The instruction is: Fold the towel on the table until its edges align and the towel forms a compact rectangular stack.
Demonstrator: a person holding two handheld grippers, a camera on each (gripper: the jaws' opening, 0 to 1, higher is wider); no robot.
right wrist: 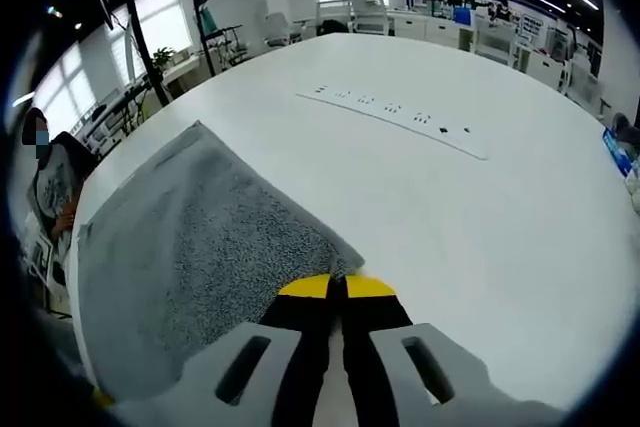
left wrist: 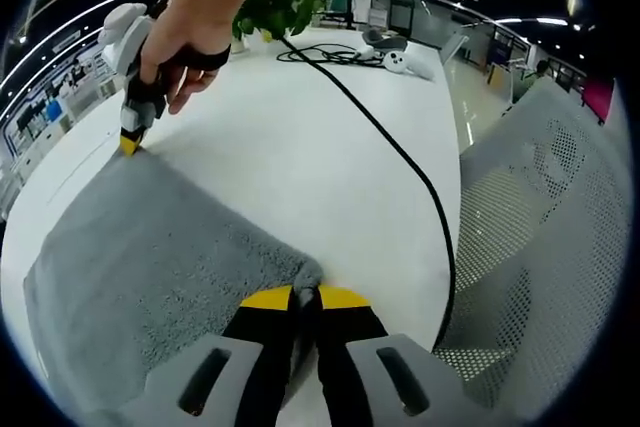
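Left gripper view: both grippers pinch corners of a gray towel (left wrist: 150, 257) lying on the white tabletop (left wrist: 300, 137).
The left gripper (left wrist: 304, 297) has its yellow-tipped jaws closed on a bunched corner of the towel at the near edge; across the cloth, the right gripper (left wrist: 130, 143), held in a person's hand (left wrist: 185, 37), presses its tip onto the far corner. A black cable (left wrist: 400, 152) runs over the tabletop past the towel toward a potted plant (left wrist: 280, 5), and a perforated white chair (left wrist: 540, 237) stands beside the tabletop. In the right gripper view, the right gripper (right wrist: 336, 287) is clamped on a towel (right wrist: 200, 247) corner, the cloth spread flat to its left, with a white power strip (right wrist: 400, 117) well apart on the tabletop (right wrist: 480, 227).
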